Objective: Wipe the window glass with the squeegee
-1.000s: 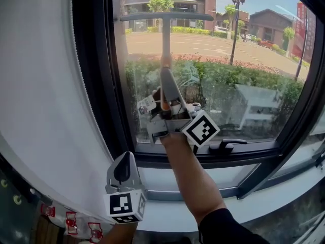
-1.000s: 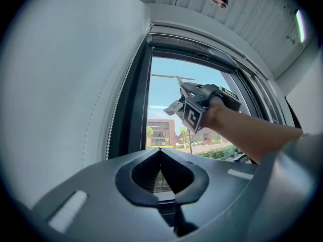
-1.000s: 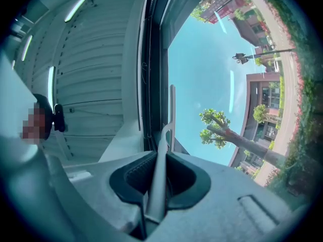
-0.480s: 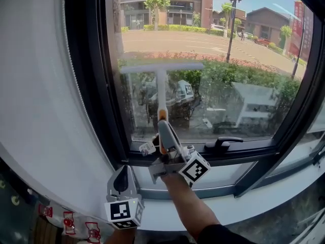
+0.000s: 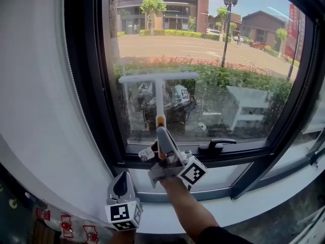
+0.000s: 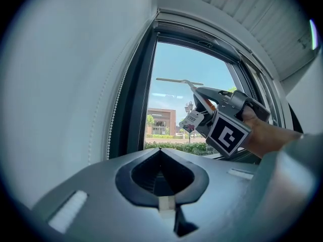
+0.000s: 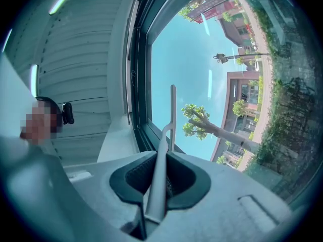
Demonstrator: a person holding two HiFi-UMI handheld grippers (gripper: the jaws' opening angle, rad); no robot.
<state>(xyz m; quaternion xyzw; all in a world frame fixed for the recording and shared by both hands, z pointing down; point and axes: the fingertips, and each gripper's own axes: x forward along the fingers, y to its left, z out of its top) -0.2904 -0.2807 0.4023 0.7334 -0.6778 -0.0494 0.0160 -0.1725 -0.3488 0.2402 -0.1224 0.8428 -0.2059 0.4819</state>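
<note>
The window glass point(image 5: 244, 44) spans the frame, the squeegee point(image 5: 158, 77) low on its left side, apparently flat against it. Fingers of the right gripper point(image 5: 161, 139) clench its handle; those of the left gripper point(image 5: 121, 179) are closed, empty. Uneven pressure could tilt the blade, leaving streaks.

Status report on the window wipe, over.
Right hand-held gripper shut on squeegee handle; left hand-held gripper shut, empty, held low. Squeegee blade level against the lower glass. Window handle sits right of it, apart.
</note>
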